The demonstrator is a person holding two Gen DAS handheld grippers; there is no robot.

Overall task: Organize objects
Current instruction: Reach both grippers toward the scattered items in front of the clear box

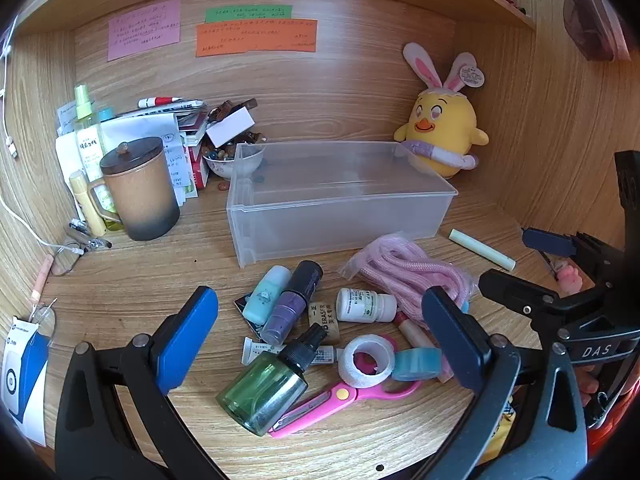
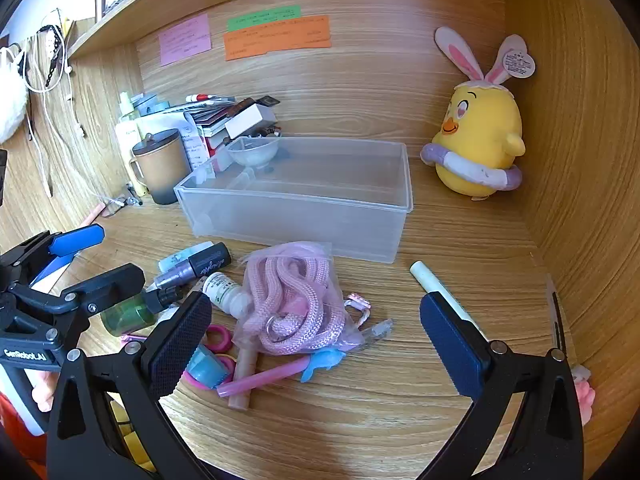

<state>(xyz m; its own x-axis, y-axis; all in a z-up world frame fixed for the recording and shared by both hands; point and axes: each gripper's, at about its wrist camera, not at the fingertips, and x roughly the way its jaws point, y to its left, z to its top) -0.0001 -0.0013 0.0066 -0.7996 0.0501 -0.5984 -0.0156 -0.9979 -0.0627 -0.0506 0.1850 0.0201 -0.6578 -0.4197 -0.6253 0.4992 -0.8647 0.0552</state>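
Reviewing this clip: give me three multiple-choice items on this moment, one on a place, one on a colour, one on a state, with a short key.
1. Where does the yellow plush chick stand?
A. inside the bin
B. in the back right corner of the desk
C. on the upper shelf

2. What colour are the scissors' handles?
A. pink
B. green
C. black

3. What state is the clear plastic bin in?
A. heaped with small items
B. tipped on its side
C. upright, nothing from the pile in it

Key: 1 B, the chick sits against the side wall beside the bin. 2 A, pink handles lie under the white tape roll. 3 C, the bin's walls show a bare interior while the bottles and rope bag lie in front.
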